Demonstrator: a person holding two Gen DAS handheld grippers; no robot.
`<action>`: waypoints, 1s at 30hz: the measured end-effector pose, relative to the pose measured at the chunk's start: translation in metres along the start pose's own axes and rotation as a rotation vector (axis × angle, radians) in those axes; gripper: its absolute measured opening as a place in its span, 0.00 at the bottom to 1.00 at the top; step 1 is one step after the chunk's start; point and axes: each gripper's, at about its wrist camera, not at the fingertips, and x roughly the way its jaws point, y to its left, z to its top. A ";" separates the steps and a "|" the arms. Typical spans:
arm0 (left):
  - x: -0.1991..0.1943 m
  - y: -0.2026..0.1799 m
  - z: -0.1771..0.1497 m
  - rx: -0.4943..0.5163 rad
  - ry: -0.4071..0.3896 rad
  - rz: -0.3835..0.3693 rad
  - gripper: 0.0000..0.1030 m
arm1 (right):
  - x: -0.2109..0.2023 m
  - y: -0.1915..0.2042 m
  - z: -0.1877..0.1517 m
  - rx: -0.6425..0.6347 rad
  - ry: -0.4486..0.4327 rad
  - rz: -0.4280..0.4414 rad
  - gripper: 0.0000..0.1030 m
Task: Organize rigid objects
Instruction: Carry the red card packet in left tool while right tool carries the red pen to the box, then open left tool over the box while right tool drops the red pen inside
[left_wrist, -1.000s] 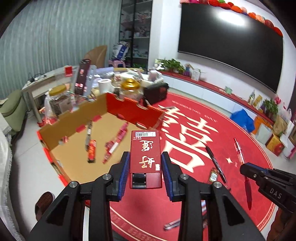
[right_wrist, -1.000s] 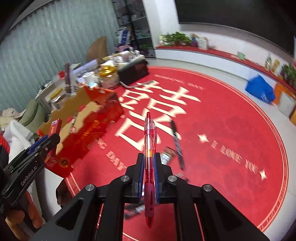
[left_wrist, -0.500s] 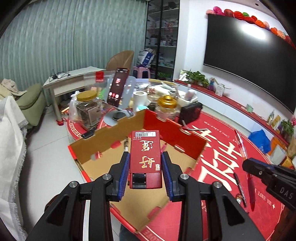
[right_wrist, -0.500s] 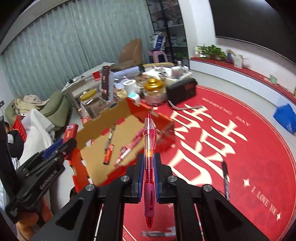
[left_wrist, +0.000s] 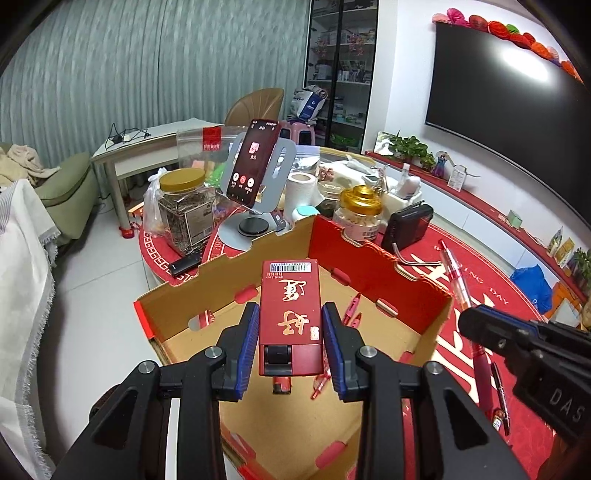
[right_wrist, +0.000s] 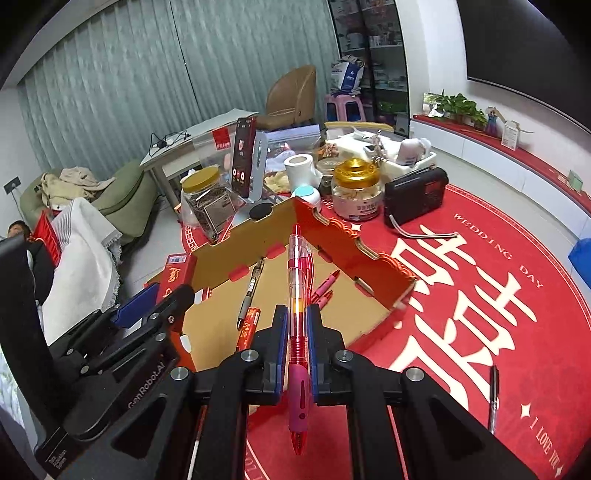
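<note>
A: What is held in the cardboard box (right_wrist: 373, 275)?
B: Several pens (right_wrist: 250, 291).
A: And above it?
B: A red packet (left_wrist: 290, 317), gold-lettered, clamped by the left gripper (left_wrist: 290, 341); a red pen (right_wrist: 297, 295) pinched by the right gripper (right_wrist: 295, 328).

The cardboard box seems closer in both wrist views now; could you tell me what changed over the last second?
Both hands carried their loads from above the red mat to over the cardboard box. The left gripper stays shut on the red pack, the right gripper on the red pen. The pens in the box lie unmoved.
</note>
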 end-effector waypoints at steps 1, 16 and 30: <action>0.004 0.000 0.001 -0.002 0.005 0.001 0.36 | 0.006 0.000 0.002 -0.003 0.006 -0.003 0.10; 0.058 0.006 0.006 -0.004 0.087 0.025 0.36 | 0.054 -0.003 0.016 -0.006 0.065 -0.016 0.10; 0.080 0.000 0.004 0.033 0.152 0.034 0.36 | 0.083 -0.011 0.011 0.011 0.126 -0.034 0.10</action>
